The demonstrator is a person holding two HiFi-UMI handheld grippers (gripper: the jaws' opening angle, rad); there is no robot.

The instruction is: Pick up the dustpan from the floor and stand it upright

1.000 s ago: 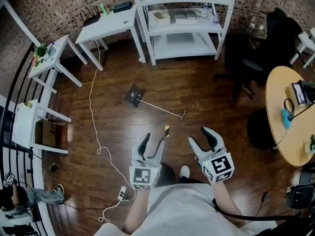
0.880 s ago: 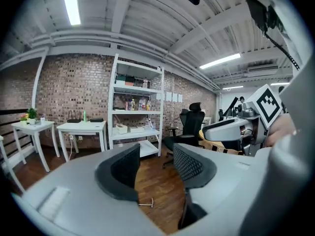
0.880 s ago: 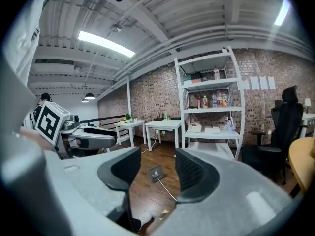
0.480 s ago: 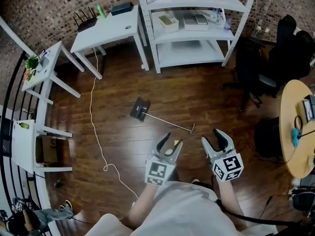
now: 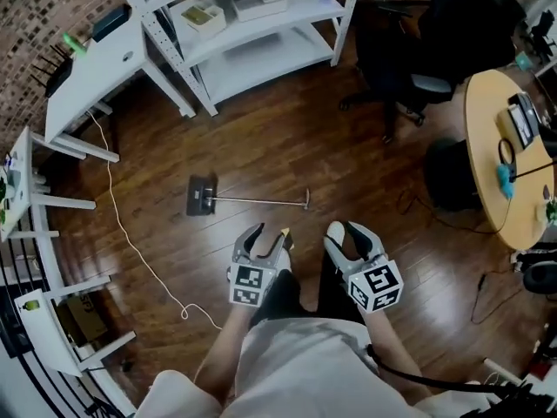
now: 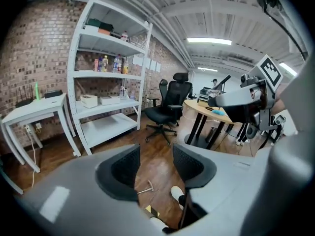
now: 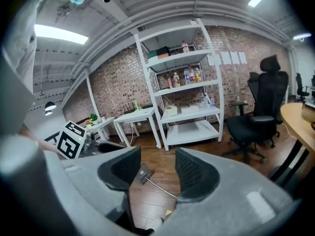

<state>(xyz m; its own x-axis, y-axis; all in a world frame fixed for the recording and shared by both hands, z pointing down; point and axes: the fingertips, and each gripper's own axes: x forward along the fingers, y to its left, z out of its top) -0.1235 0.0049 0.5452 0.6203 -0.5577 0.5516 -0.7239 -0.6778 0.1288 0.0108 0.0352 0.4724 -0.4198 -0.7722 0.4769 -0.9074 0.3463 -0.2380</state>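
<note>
The dustpan [image 5: 202, 197] is lying flat on the wood floor [image 5: 287, 138]. Its dark pan is pointing toward the white worktops [image 5: 87, 77] at the left, and its long thin handle is running right, ending just ahead of the two claws.

The left claw [image 5: 268, 233] is hovering above the boards with its jaws standing apart at a middling gap, gripping nothing. A small yellow scrap [image 5: 286, 231] is showing beside its tip. The right claw [image 5: 346, 232] is hovering next to it, jaws likewise parted and holding nothing. Both are apart from the dustpan.

Beyond, the white shelf rack [image 5: 270, 59] is carrying a few flat boxes [image 5: 202, 16] on one shelf and a row of bottles [image 7: 184, 76] higher up, their labels too small to read. The round worktop [image 5: 487, 146] at the right is holding a small device and a teal thing.

Open floor is stretching all around the dustpan. A pale cable [image 5: 130, 244] is trailing over the boards to its left, well apart from it, and a black office chair [image 5: 400, 42] is standing past the handle end, near the rack
</note>
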